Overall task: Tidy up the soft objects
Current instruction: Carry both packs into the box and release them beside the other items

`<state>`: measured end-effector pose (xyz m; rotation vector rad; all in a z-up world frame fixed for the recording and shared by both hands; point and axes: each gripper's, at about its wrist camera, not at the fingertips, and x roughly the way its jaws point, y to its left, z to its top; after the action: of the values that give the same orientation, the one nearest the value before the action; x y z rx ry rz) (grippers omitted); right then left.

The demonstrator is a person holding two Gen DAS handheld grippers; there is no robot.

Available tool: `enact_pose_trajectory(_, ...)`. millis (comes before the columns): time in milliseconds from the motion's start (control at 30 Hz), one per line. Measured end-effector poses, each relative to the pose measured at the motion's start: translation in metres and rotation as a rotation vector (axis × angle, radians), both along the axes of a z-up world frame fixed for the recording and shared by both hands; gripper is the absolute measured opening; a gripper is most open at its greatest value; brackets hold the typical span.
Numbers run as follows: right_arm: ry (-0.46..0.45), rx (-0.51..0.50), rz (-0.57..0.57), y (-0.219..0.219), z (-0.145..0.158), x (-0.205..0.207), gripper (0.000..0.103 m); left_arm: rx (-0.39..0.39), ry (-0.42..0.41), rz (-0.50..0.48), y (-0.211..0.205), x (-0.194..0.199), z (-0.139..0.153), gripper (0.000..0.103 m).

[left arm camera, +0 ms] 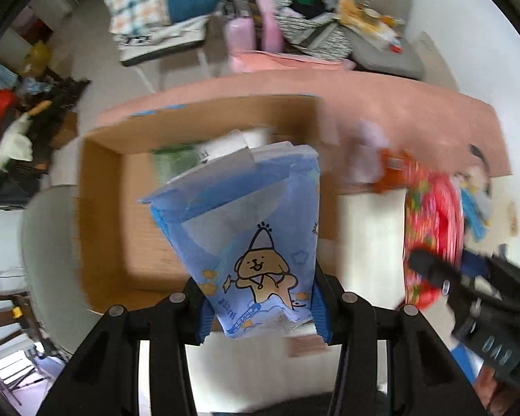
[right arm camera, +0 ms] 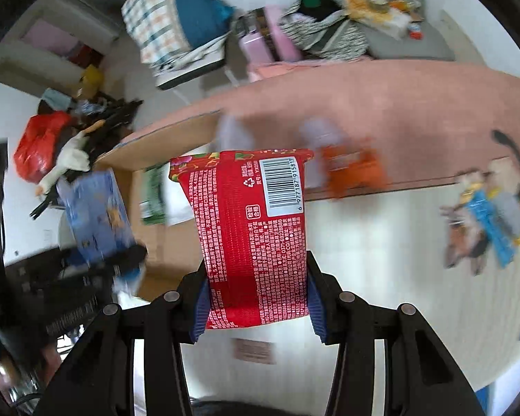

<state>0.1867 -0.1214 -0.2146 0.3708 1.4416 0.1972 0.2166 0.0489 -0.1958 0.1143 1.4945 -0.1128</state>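
My left gripper (left arm camera: 263,315) is shut on a blue tissue pack (left arm camera: 246,235) printed with a cartoon dog, held above an open cardboard box (left arm camera: 100,215). My right gripper (right arm camera: 256,308) is shut on a red tissue pack (right arm camera: 253,228) with a barcode, held above the white table just right of the box (right arm camera: 156,242). The right gripper and red pack also show in the left wrist view (left arm camera: 430,235). The left gripper's blue pack shows in the right wrist view (right arm camera: 97,215). A green pack (left arm camera: 176,163) and a white pack (left arm camera: 239,142) lie inside the box.
A pink mat (right arm camera: 381,104) covers the far part of the table. An orange pack (right arm camera: 353,170) and a pale purple pack (right arm camera: 319,131) lie at its edge. A blue-and-grey plush toy (right arm camera: 485,215) lies at the right. Chairs and bags stand behind.
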Motion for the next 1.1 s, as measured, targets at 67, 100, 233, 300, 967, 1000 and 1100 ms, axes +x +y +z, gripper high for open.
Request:
enact_pose_trajectory(67,0.025,0.002,0.011,0.036,-0.012,0.001,0.049,0.029,0.009,0.008,0.030,0.010,-0.012,0.042)
enact_pose_trajectory(100,0.034,-0.001,0.021,0.053,-0.019,0.002,0.049,0.038,0.015,0.007,0.041,0.012,-0.023,0.042)
enact_pose_trajectory(233,0.081,-0.038,0.032,0.104,-0.050,0.004,0.049,0.105,0.041,0.008,0.080,0.039,-0.054,0.042)
enact_pose_trajectory(300,0.104,-0.054,0.030,0.116,-0.063,0.006,0.049,0.136,0.068,0.011,0.096,0.052,-0.070,0.042)
enact_pose_trajectory(967,0.288,-0.118,0.056,0.187,-0.155,0.007,0.055,0.138,0.227,0.030,0.133,0.108,-0.152,0.056)
enact_pose_trajectory(1000,0.291,-0.118,0.060,0.190,-0.156,0.006,0.061,0.132,0.219,0.037,0.135,0.109,-0.151,0.060)
enact_pose_trajectory(1100,0.272,-0.155,0.079,0.199,-0.150,0.000,0.093,0.126,0.191,0.050,0.141,0.109,-0.142,0.076)
